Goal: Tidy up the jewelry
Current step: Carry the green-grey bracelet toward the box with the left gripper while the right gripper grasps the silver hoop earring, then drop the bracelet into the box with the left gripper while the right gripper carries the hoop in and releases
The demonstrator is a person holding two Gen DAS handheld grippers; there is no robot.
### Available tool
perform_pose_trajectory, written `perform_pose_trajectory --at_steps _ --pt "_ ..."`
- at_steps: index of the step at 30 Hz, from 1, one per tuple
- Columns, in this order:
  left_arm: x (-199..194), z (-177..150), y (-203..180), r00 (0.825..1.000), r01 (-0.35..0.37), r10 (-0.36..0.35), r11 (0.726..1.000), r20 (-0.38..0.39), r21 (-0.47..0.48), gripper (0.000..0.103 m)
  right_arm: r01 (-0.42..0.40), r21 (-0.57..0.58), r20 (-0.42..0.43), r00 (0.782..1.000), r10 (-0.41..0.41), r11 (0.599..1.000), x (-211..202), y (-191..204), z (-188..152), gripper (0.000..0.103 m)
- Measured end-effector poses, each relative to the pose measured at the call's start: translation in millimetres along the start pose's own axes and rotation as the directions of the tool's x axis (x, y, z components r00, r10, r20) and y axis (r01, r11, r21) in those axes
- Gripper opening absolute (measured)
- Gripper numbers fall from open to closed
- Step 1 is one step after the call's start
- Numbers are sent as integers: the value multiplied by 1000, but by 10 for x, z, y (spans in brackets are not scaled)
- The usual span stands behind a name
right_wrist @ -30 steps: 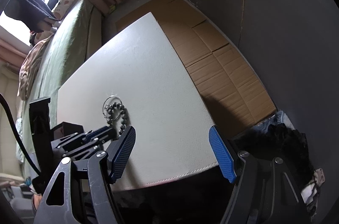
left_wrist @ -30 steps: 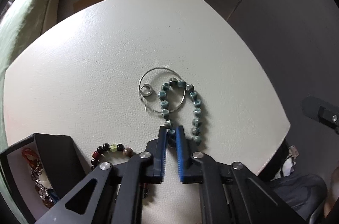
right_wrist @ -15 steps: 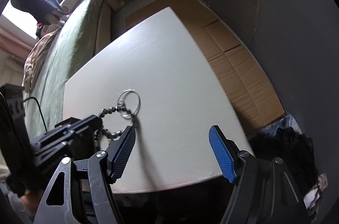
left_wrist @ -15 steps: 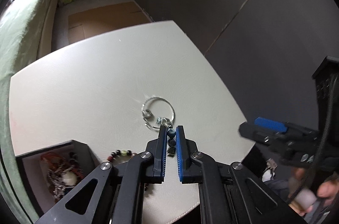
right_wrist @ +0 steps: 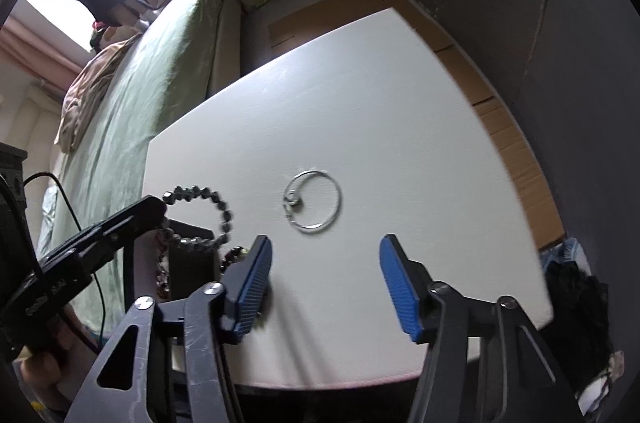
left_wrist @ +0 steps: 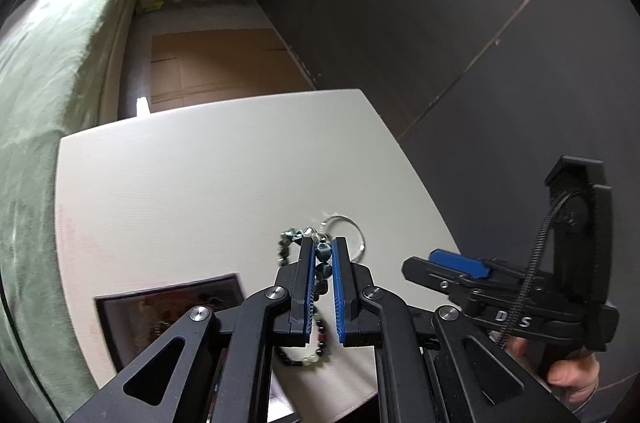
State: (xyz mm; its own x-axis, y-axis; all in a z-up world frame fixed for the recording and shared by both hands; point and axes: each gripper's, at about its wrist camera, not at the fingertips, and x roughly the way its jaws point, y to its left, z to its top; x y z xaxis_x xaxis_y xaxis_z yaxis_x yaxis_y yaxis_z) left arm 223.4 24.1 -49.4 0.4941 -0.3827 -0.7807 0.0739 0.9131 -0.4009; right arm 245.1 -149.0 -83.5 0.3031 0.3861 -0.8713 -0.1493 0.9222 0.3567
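Note:
My left gripper (left_wrist: 322, 255) is shut on a blue-green beaded bracelet (left_wrist: 294, 243) and holds it in the air above the white table (left_wrist: 200, 163). In the right wrist view the bracelet (right_wrist: 218, 207) hangs as a loop from the left gripper (right_wrist: 158, 209), above the black jewelry box (right_wrist: 188, 255). A silver hoop bangle (right_wrist: 314, 201) lies flat on the table; it also shows in the left wrist view (left_wrist: 348, 229). My right gripper (right_wrist: 324, 271) is open and empty, near the table's front edge, just short of the hoop.
A dark mixed-bead bracelet (left_wrist: 308, 351) lies on the table beside the black box (left_wrist: 168, 307), which holds several pieces. A green bed (right_wrist: 132, 95) runs along the table's left side. Cardboard (left_wrist: 216, 63) covers the floor beyond the table. Dark walls stand on the right.
My left gripper has lifted the blue-green bracelet off the table and carried it left toward the box. The hoop stays on the table. My right gripper has moved in closer to the hoop.

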Motion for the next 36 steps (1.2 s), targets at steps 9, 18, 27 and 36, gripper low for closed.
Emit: perform_pose_trajectory --at_steps 9,18,27,36 --pt "-166 48 283 999 2 0 998 37 -55 8 -16 -47 -35 999 14 999 358 288 61 35" --pt "-301 40 488 999 -7 11 997 50 -81 8 51 -119 -58 997 -58 992 696 481 110 28" --pt "-360 1 564 999 -8 12 996 51 -86 8 160 -200 -75 981 -178 967 874 599 145 13" --pt "-511 -26 539 998 6 -1 998 68 -67 8 96 -163 -59 993 -107 982 641 565 71 4"
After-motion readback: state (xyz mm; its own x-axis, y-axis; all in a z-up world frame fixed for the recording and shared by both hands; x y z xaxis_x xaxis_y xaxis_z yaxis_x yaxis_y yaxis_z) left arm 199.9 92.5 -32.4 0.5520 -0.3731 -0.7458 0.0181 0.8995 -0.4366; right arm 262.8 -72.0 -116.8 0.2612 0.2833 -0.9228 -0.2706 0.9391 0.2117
